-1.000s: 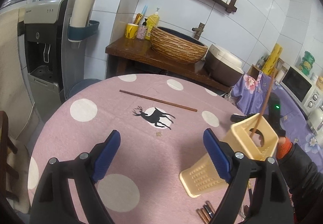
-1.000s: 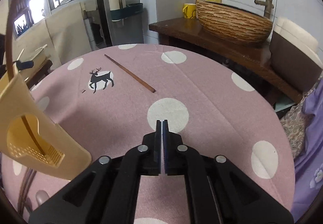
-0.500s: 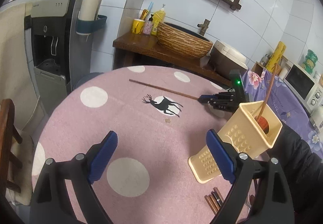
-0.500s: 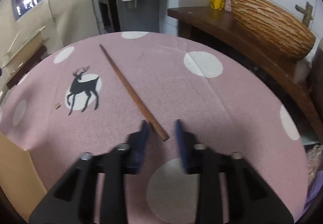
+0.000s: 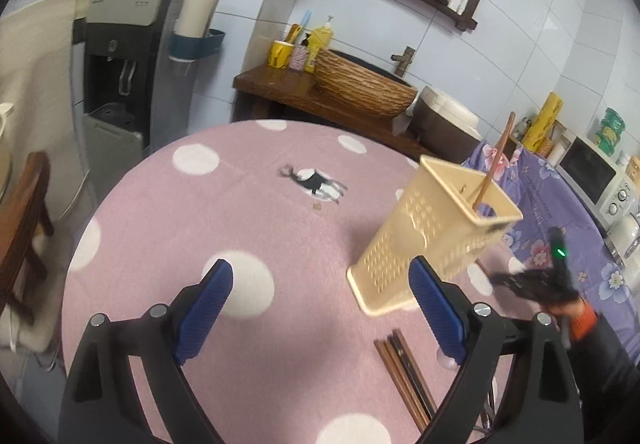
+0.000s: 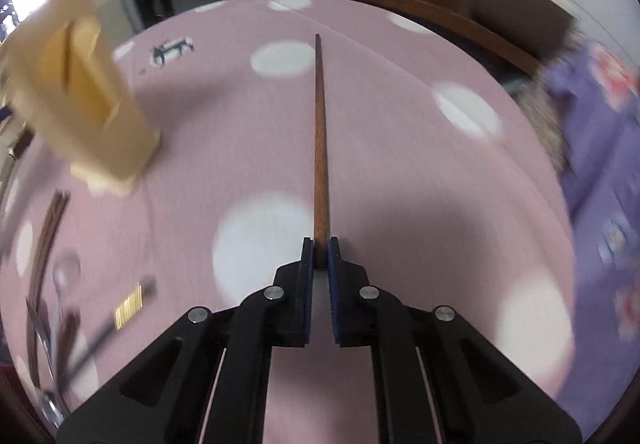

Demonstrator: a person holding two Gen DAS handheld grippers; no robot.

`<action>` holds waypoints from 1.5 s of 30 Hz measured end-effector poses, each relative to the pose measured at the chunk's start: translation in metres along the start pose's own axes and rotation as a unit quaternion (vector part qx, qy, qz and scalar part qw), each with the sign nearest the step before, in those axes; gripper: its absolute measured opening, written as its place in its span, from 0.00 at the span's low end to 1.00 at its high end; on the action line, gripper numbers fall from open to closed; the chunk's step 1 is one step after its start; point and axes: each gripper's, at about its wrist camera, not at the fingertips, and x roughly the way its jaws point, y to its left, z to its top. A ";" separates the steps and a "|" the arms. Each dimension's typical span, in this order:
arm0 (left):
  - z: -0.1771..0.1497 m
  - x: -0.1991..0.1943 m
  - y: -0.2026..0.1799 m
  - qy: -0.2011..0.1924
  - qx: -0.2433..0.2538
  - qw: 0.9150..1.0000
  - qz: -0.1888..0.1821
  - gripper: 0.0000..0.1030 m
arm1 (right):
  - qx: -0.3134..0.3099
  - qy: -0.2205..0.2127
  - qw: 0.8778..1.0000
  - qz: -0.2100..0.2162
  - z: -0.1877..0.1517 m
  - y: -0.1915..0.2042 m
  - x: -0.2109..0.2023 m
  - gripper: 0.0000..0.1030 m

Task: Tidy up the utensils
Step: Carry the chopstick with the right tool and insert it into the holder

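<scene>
While the right gripper (image 6: 319,250) is clamped on the near end of a chopstick (image 6: 320,147) pointing away over the table (image 6: 400,163), the left gripper (image 5: 320,312) is spread wide with nothing between its fingers. The holder (image 5: 432,236) stands just beyond it, one stick (image 5: 492,171) inside. More chopsticks (image 5: 404,376) lie near the table's near right edge.
</scene>
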 end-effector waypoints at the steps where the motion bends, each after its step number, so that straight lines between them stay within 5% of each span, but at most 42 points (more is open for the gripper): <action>1: -0.008 -0.004 -0.005 0.005 0.001 1.000 0.016 0.86 | 0.004 0.000 1.000 0.003 -0.018 0.005 -0.010 0.08; 5: -0.043 -0.017 -0.031 0.026 0.023 0.997 0.066 0.86 | 0.025 -0.005 1.000 -0.018 -0.093 0.047 -0.051 0.08; 9: -0.082 -0.035 -0.057 0.029 0.029 0.998 0.054 0.86 | 0.074 -0.044 0.996 -0.034 -0.143 0.072 -0.078 0.08; 16: -0.123 -0.058 -0.076 0.018 0.008 0.999 0.042 0.89 | 0.115 -0.166 0.979 -0.041 -0.162 0.078 -0.136 0.08; 21: -0.126 -0.064 -0.083 0.007 0.008 0.999 0.047 0.89 | 0.068 -0.279 0.955 -0.076 -0.134 0.083 -0.201 0.08; 25: -0.123 -0.068 -0.085 -0.002 -0.003 0.999 0.037 0.89 | 0.055 -0.326 0.939 -0.089 -0.098 0.077 -0.226 0.08; 35: -0.122 -0.077 -0.083 -0.014 -0.003 0.999 0.046 0.89 | 0.035 -0.337 0.939 -0.050 -0.003 0.072 -0.248 0.07; 45: -0.121 -0.074 -0.083 -0.009 -0.006 0.999 0.036 0.89 | 0.011 -0.360 0.933 0.014 0.128 0.113 -0.336 0.08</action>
